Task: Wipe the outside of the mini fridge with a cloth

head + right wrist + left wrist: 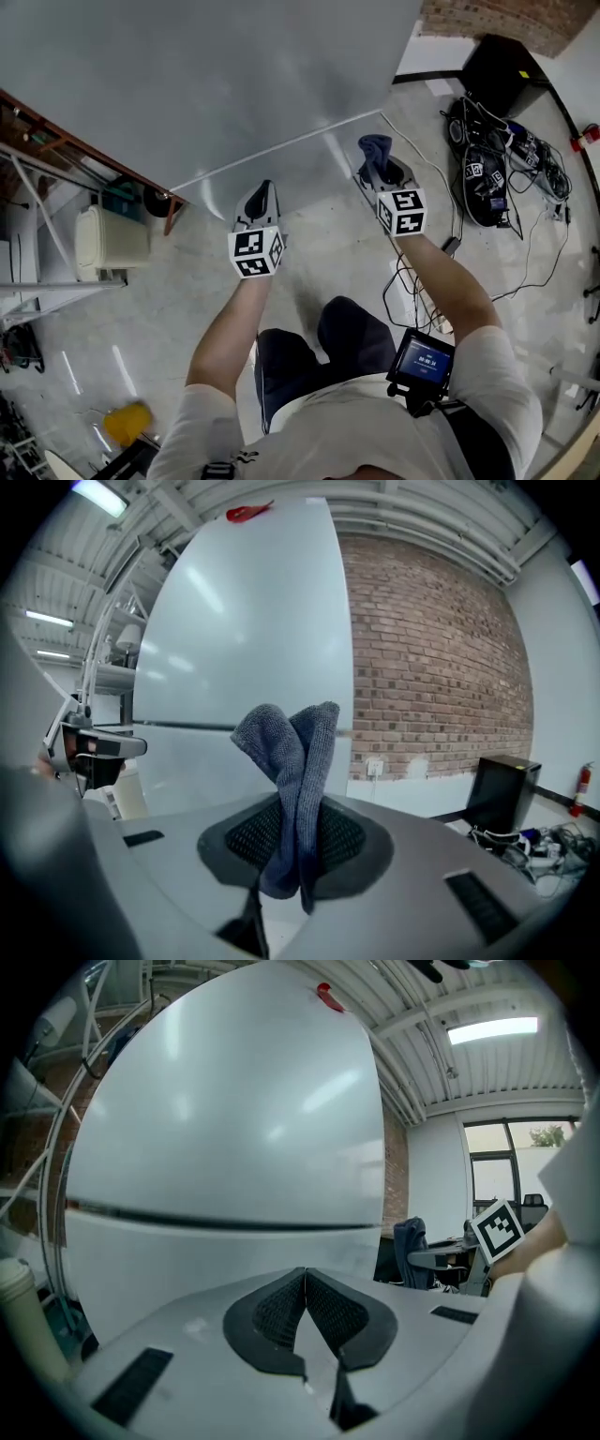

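The white fridge [187,84] fills the upper left of the head view, and its door seam [225,1222] crosses the left gripper view. My right gripper [377,169] is shut on a folded blue-grey cloth [292,789], held a little short of the fridge's right corner. The cloth [375,150] sticks up past the jaws. My left gripper [262,199] is shut with nothing in it, pointing at the fridge's front face [234,639] just below the seam.
A metal rack [47,159] with a white canister [108,239] stands left of the fridge. A brick wall [431,658] lies to the right, with a black box [502,70], a cable heap [492,173] and a floor cord [412,281]. A yellow object [127,422] sits bottom left.
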